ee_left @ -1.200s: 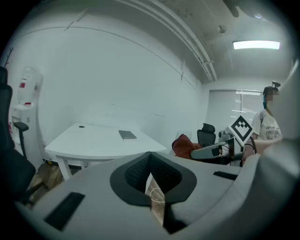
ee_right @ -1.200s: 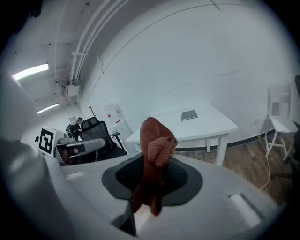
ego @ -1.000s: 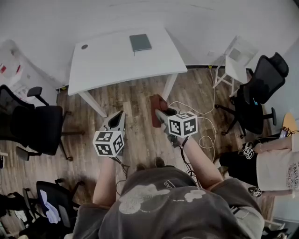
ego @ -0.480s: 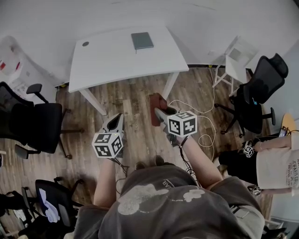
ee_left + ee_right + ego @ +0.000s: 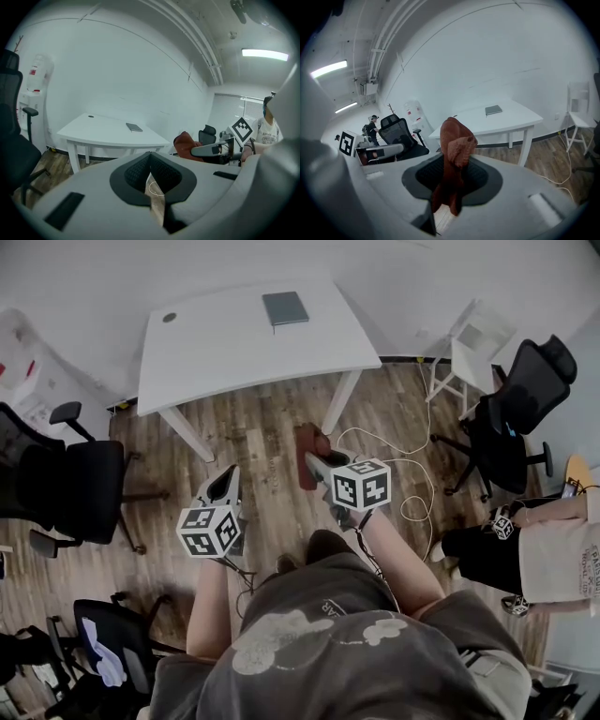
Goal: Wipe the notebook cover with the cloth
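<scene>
Atop one table point(image 5: 216, 348), one notebook point(image 5: 285, 307); right gripper point(image 5: 316, 465) clamps one cloth point(image 5: 455, 138)

Grey notebook point(image 5: 285, 307) closed, flat on the white table point(image 5: 216, 352); rust-red cloth point(image 5: 457, 140) (bunched, upright) pinched in right claw point(image 5: 452, 177).

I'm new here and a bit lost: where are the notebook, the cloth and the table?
notebook point(image 5: 285, 307), head view, middle of its cover.
cloth point(image 5: 454, 154), right gripper view, its bunched middle.
table point(image 5: 216, 352), head view, bare top.
</scene>
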Demonstrator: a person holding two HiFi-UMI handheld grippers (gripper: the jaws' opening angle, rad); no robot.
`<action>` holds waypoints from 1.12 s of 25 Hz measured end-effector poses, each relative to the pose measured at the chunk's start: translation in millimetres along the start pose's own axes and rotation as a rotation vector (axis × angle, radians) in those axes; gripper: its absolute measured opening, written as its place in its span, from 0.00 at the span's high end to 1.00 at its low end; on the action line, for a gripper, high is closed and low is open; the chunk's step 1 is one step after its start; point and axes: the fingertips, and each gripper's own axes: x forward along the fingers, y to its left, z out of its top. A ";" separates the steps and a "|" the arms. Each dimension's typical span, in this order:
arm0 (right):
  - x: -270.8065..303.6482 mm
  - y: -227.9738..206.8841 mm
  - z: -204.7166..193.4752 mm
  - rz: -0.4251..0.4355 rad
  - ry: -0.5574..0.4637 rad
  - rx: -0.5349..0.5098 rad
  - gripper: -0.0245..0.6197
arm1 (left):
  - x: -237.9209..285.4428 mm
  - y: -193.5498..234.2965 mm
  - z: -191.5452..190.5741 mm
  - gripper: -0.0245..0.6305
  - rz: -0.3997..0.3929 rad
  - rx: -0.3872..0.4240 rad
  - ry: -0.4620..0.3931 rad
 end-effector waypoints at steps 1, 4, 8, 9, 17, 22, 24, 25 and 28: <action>0.1 -0.4 -4.1 -0.003 0.006 0.005 0.80 | -0.8 1.0 -1.5 0.96 0.000 -0.001 0.002; 1.2 -5.7 -9.1 -0.013 0.014 0.018 0.80 | 0.0 4.9 -3.7 0.96 0.005 -0.001 0.009; 11.5 -18.5 -0.5 -0.011 0.004 0.029 0.80 | 10.5 11.9 1.7 0.96 0.016 -0.001 0.008; 15.9 -22.9 2.2 -0.006 0.003 0.034 0.80 | 14.7 13.0 3.6 0.96 0.020 -0.001 0.007; 70.9 -65.2 36.7 0.038 0.022 0.052 0.80 | 72.2 37.9 24.6 0.96 0.060 -0.012 0.021; 108.2 -108.3 72.1 0.042 0.017 0.073 0.80 | 123.4 53.8 43.8 0.96 0.072 -0.039 0.033; 120.5 -128.8 86.3 0.041 0.014 0.083 0.80 | 144.1 58.3 50.6 0.96 0.078 -0.051 0.039; 125.7 -139.4 92.5 0.042 0.015 0.087 0.80 | 154.1 59.8 54.7 0.96 0.083 -0.054 0.040; 138.8 -167.2 109.5 0.049 0.022 0.097 0.80 | 182.0 62.4 68.1 0.96 0.097 -0.061 0.035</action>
